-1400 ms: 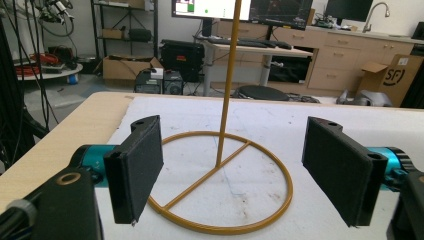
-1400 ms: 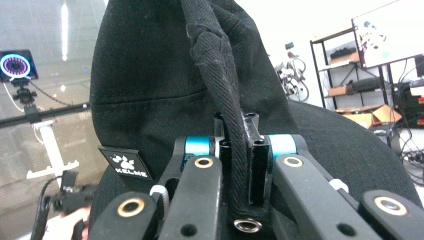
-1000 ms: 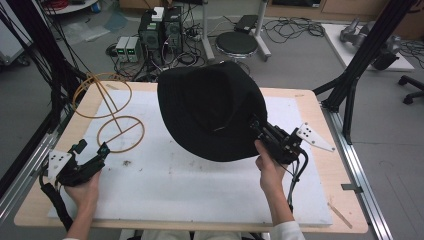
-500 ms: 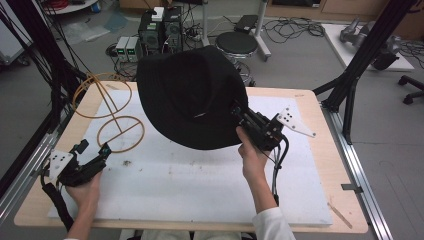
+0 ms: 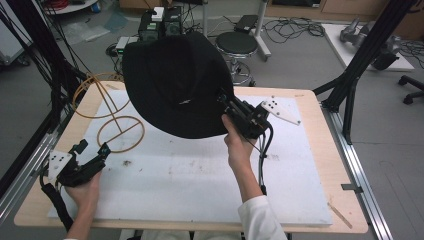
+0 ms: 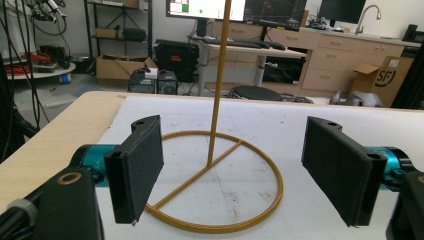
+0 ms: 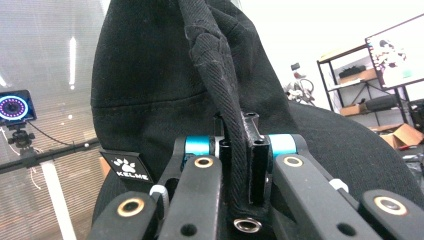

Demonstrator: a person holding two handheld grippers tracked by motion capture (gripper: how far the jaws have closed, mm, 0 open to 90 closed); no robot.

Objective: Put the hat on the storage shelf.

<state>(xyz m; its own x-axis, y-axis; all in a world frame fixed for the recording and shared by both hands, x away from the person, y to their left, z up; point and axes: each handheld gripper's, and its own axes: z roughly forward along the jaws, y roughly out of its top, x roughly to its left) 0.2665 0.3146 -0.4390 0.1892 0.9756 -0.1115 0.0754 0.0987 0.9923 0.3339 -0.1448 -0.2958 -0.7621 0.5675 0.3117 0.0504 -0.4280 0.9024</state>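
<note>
Black hat, brim clamped between the closed jaws of the right tongs and held raised above the worktop; gold wire stand is seen just ahead of the left tongs, jaws spread wide and empty.

My right gripper holds the hat up over the table's far middle; the wire stand sits left (before my left gripper).
</note>
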